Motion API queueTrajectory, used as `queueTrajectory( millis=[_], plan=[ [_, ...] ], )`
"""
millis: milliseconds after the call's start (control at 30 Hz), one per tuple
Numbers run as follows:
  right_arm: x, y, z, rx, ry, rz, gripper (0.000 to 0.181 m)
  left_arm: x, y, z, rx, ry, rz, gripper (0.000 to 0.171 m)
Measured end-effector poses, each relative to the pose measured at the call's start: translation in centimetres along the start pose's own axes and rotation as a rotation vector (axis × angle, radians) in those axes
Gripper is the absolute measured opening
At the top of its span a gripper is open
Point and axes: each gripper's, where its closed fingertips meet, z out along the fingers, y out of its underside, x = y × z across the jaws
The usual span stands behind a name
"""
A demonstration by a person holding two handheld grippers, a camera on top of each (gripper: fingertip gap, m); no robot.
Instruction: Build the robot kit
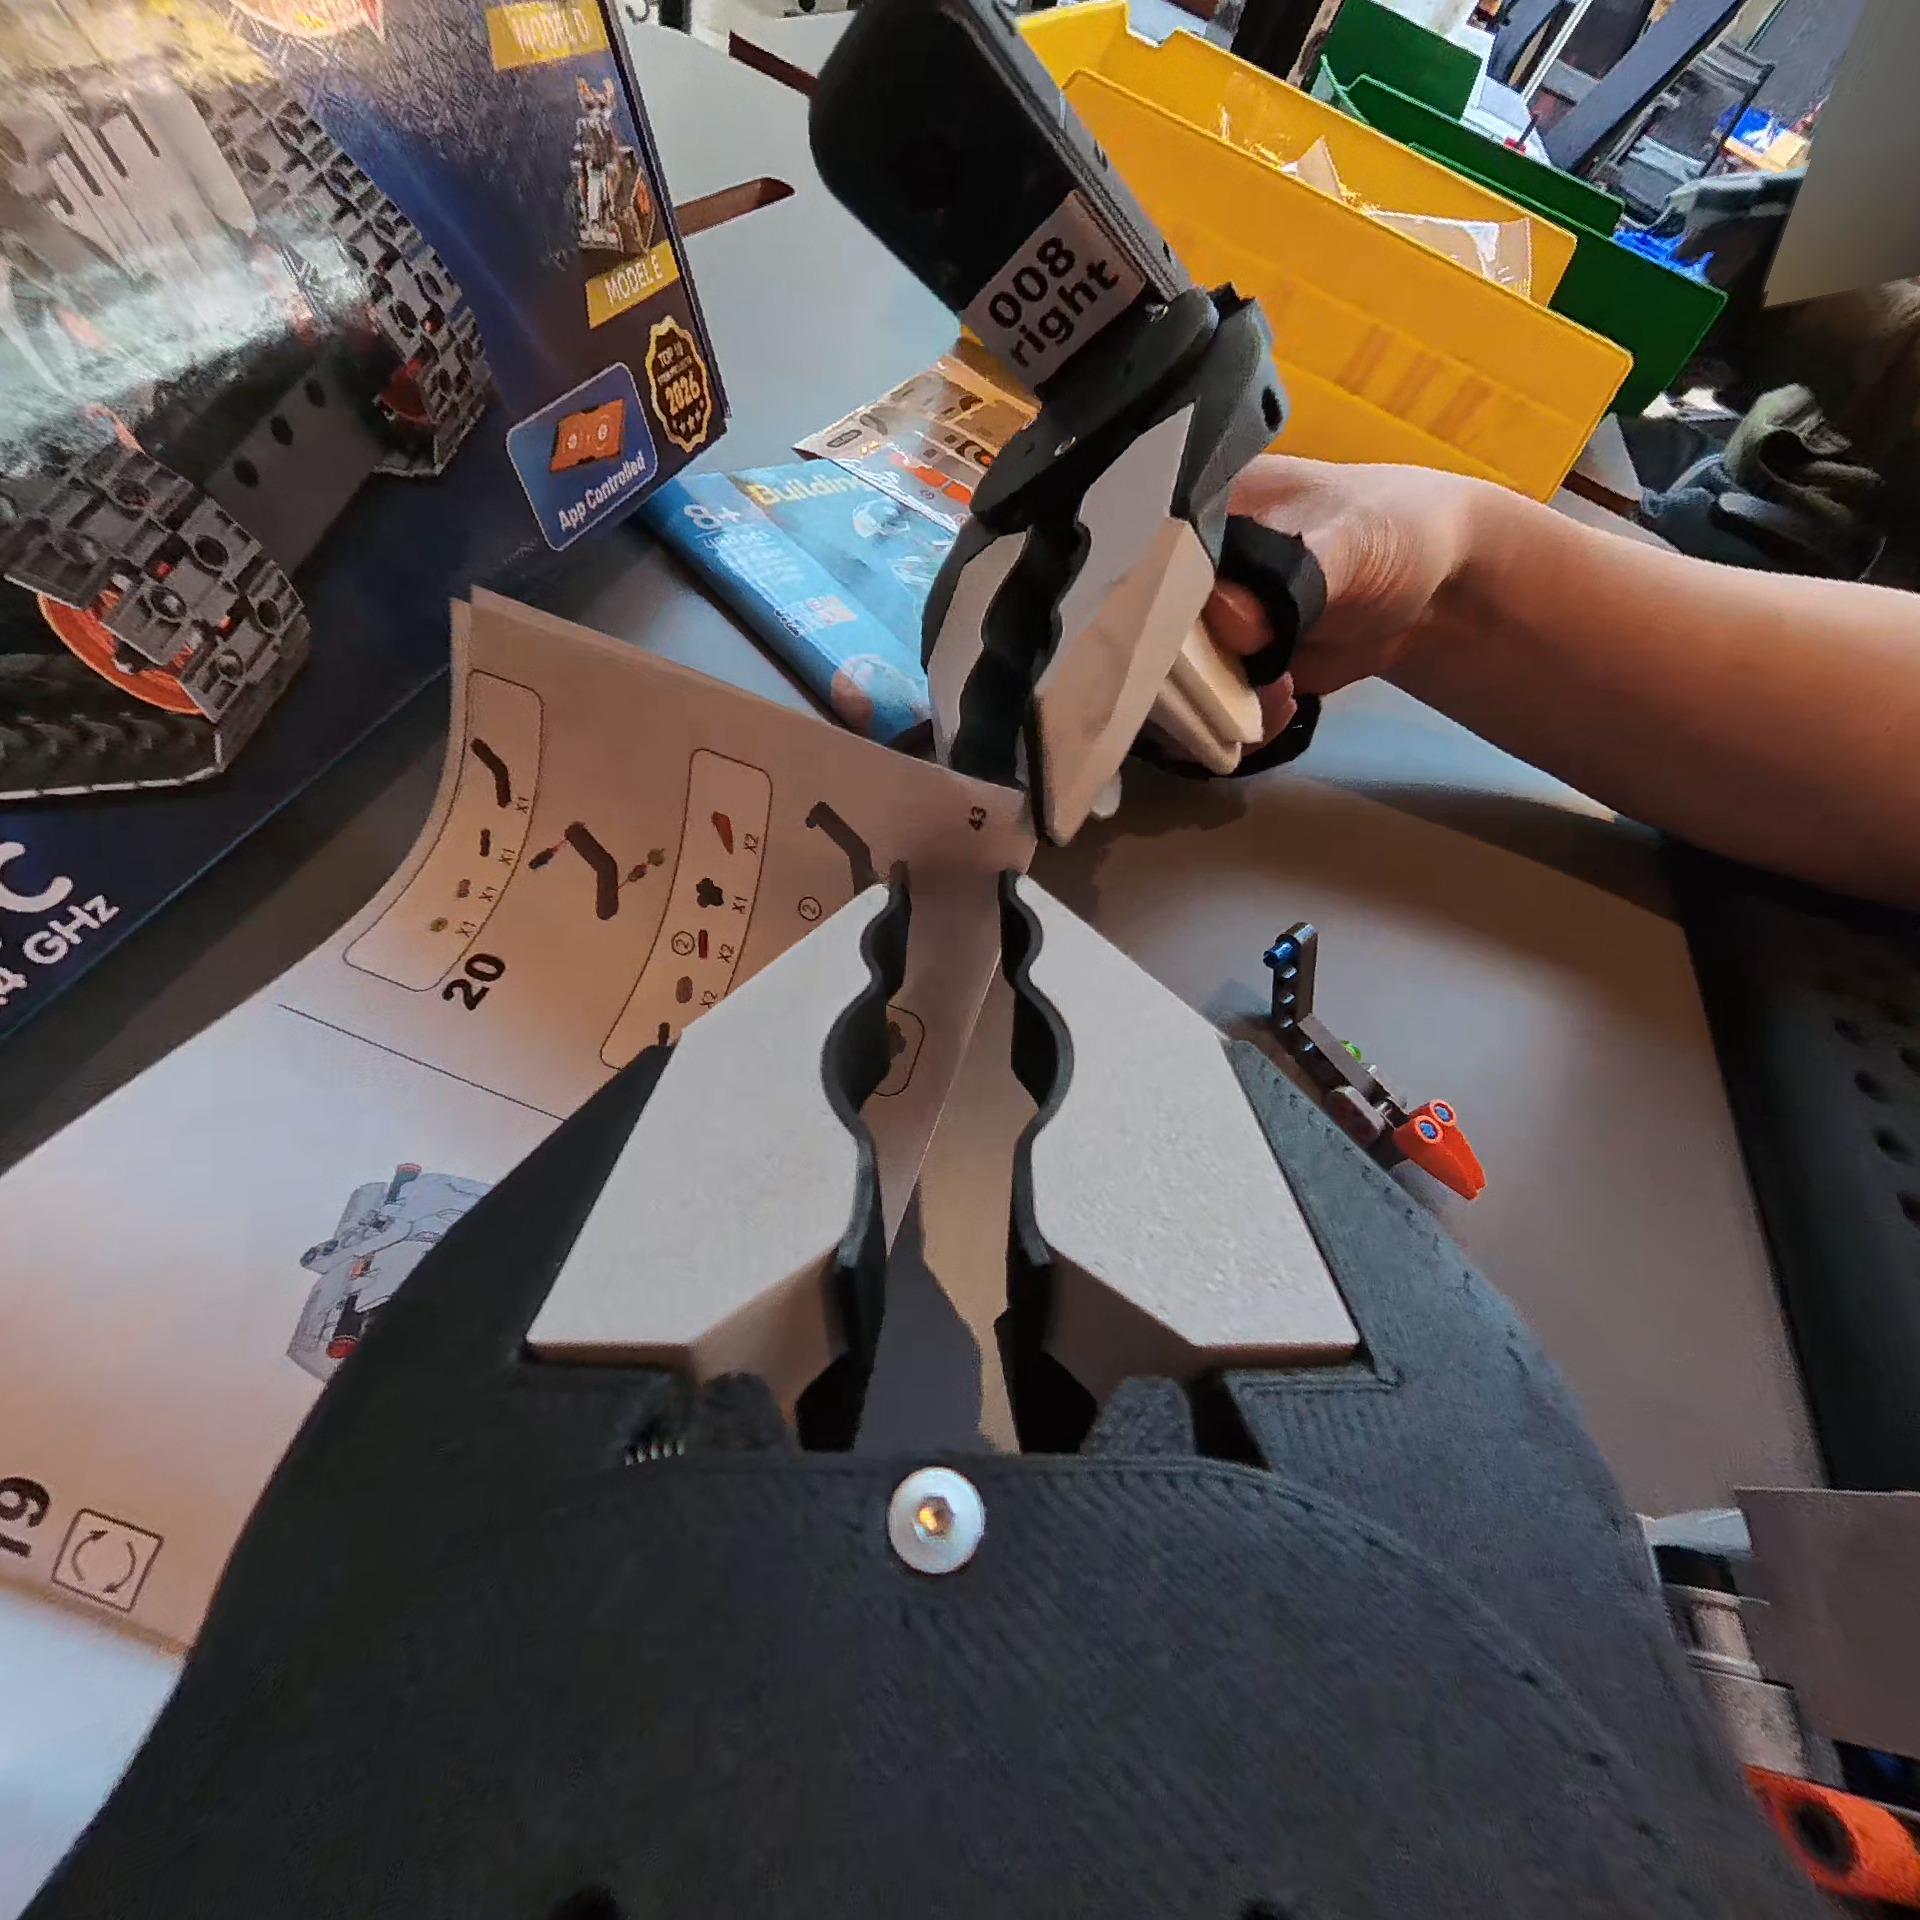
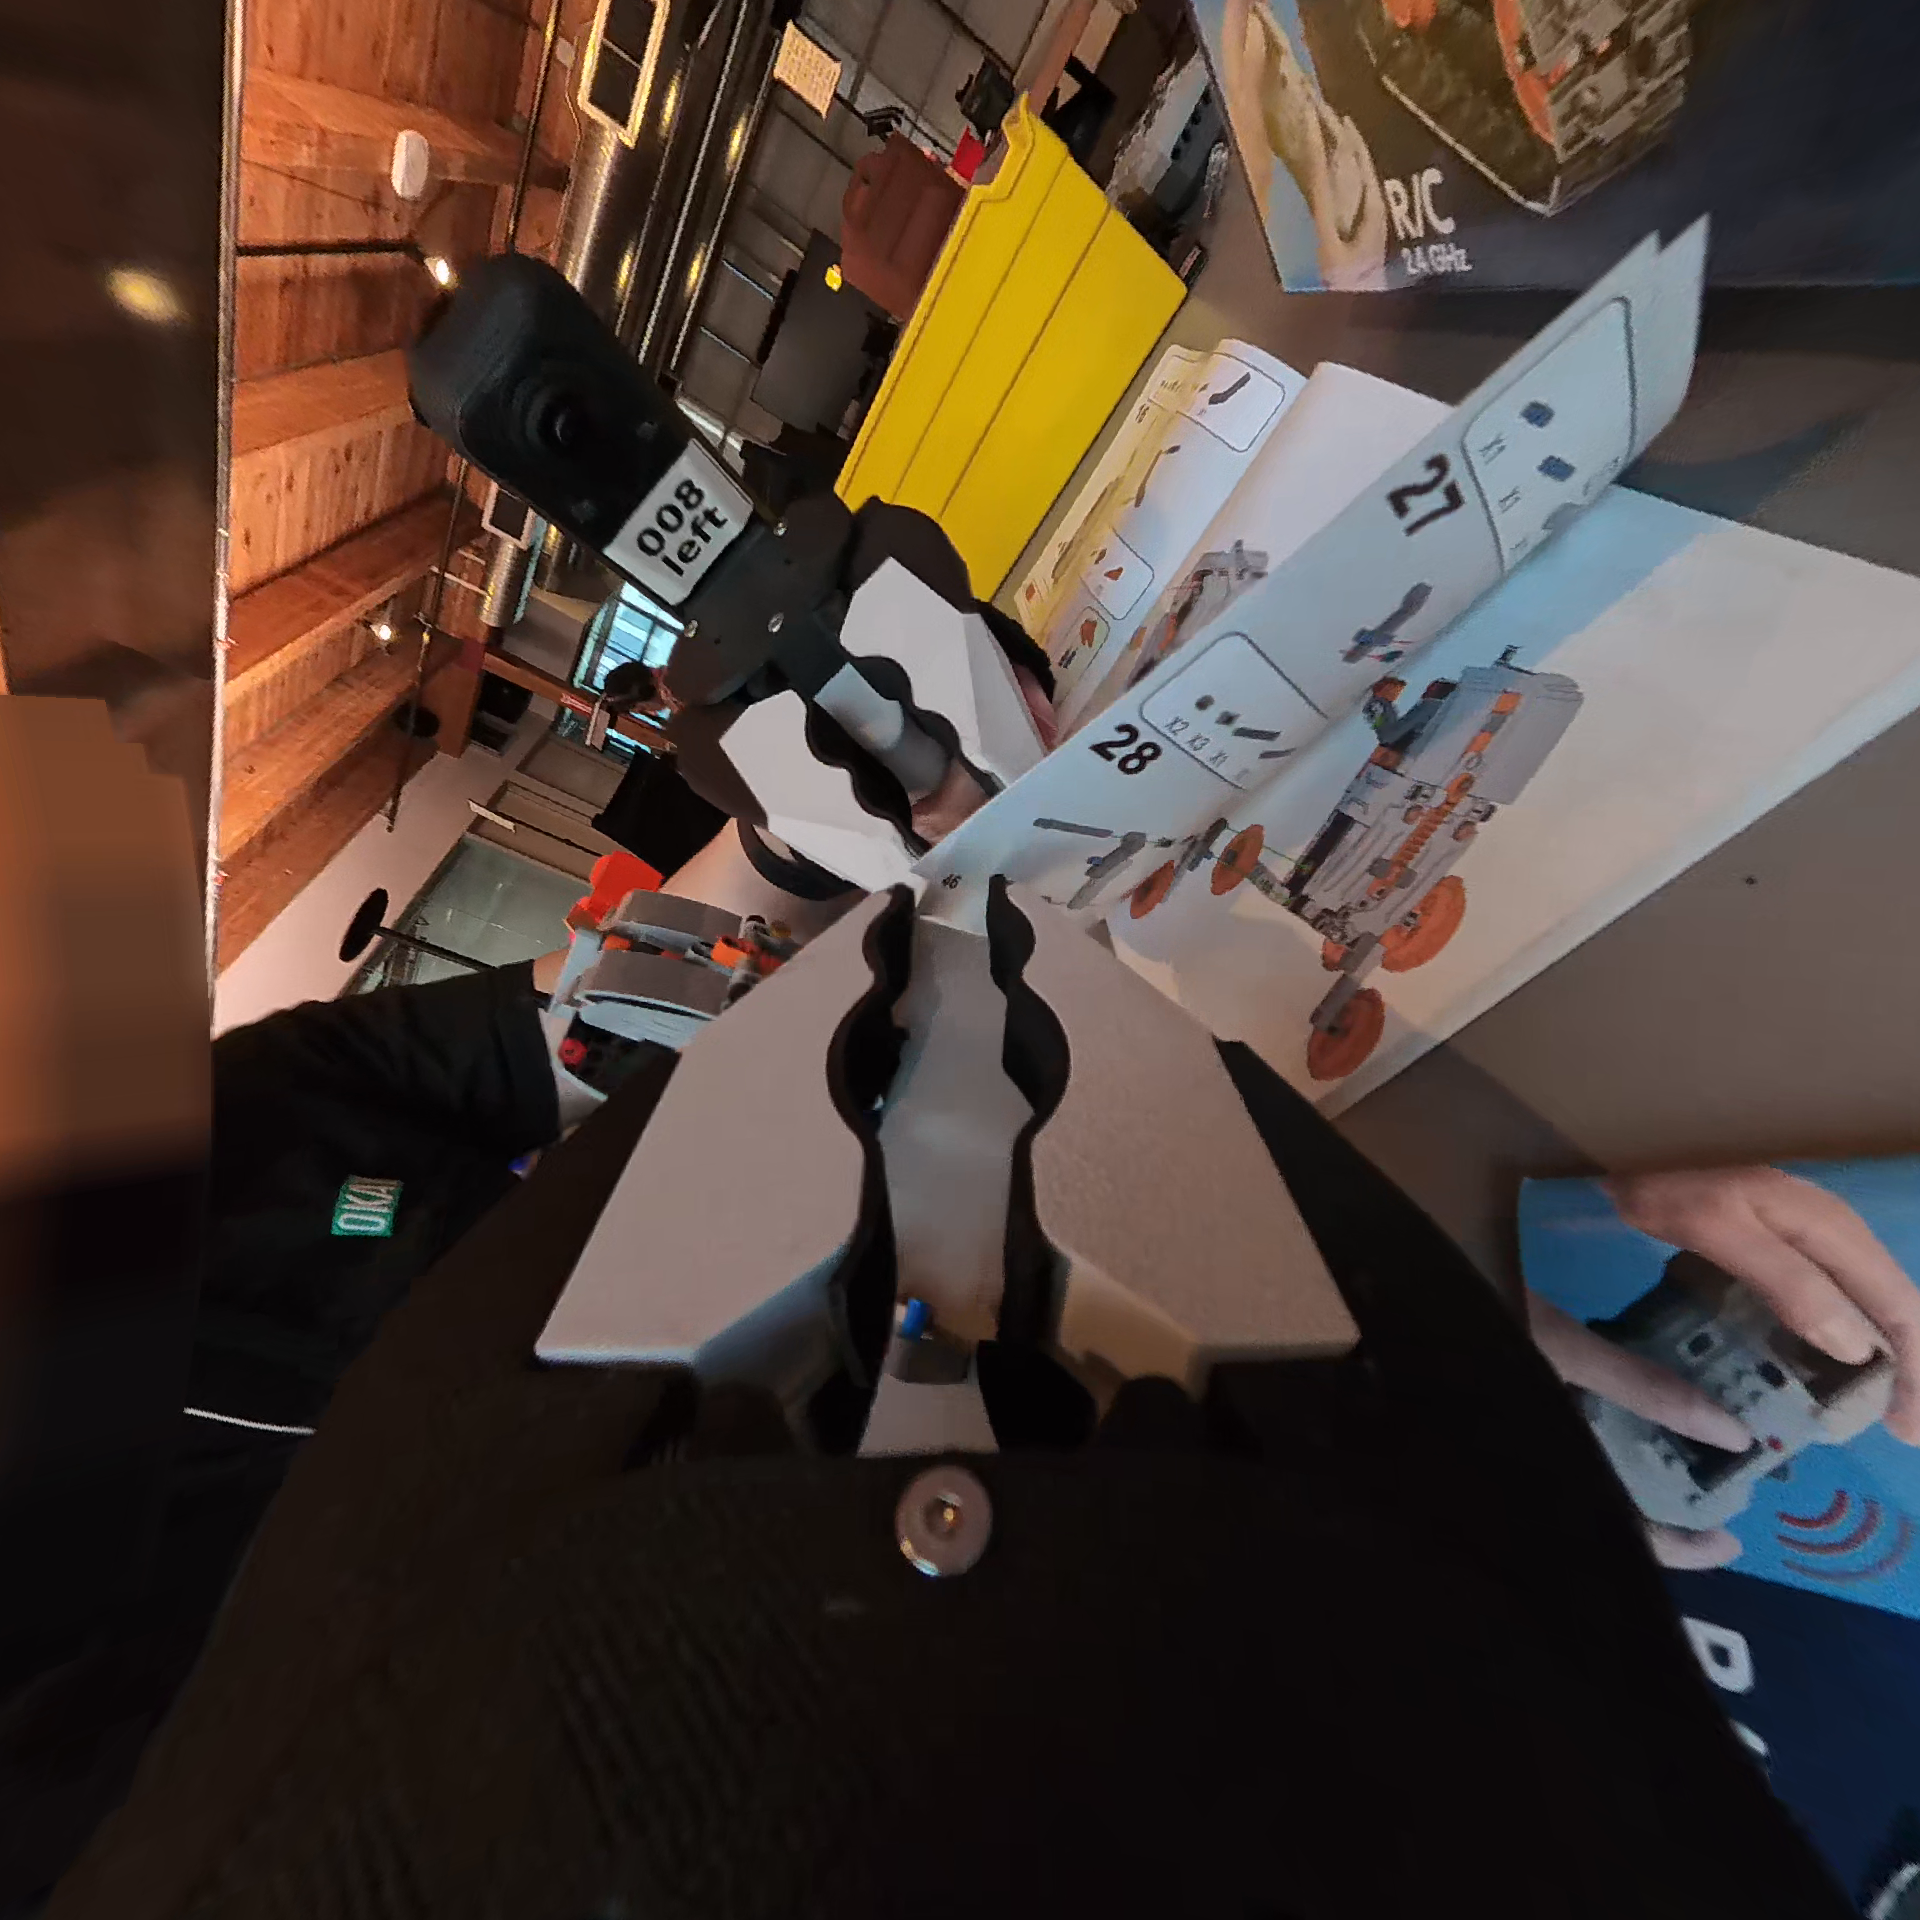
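An open instruction booklet (image 1: 208, 1247) lies on the grey table. One of its pages (image 1: 623, 831) is lifted and curved. My left gripper (image 1: 951, 894) is open, with that page passing up between its fingers. My right gripper (image 1: 1023, 810), held by a hand (image 1: 1351, 561), is shut on the top corner of the page. In the right wrist view my right gripper (image 2: 948, 899) pinches the page (image 2: 1351, 675) at its corner. My left gripper (image 2: 951, 810) is just beyond that corner, and the booklet (image 2: 1662, 644) lies underneath.
A dark toy box (image 1: 260, 416) stands at the left, with a blue booklet (image 1: 810, 561) behind the page. Yellow (image 1: 1351, 312) and green bins (image 1: 1621, 291) line the back right. A small grey and orange brick assembly (image 1: 1371, 1101) lies right of my left gripper. A partly built model (image 2: 665, 956) sits beyond. My left and right fingertips are right by each other.
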Motion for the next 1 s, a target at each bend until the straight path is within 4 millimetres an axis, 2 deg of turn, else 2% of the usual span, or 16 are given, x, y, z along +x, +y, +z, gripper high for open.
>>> queueTrajectory(
  millis=[267,433,667,800,900,1000],
  plan=[
    [0.7,0.4,-0.2,-0.025,0.052,-0.075,0.0,0.0,0.5,0.3,-0.022,-0.012,0.041,0.008],
    [1.1,0.4,-0.4,-0.032,0.086,-0.091,0.0,-0.6,0.1,-0.1,0.001,-0.028,0.018,0.0],
    [1.8,1.3,-0.4,-0.093,0.14,-0.087,0.0,-1.9,0.1,-0.9,0.009,-0.074,-0.045,0.0],
    [2.3,1.9,-0.5,-0.123,0.177,-0.093,0.0,-2.7,-1.1,-3.5,0.055,-0.171,-0.035,0.0],
    [2.9,2.4,-0.7,-0.154,0.223,-0.084,0.0,-3.3,-2.0,-6.6,0.106,-0.289,-0.017,0.0],
    [3.2,2.9,-0.9,-0.182,0.261,-0.081,0.0,-3.7,-2.8,-10.0,0.182,-0.383,-0.083,0.0]
  ],
)
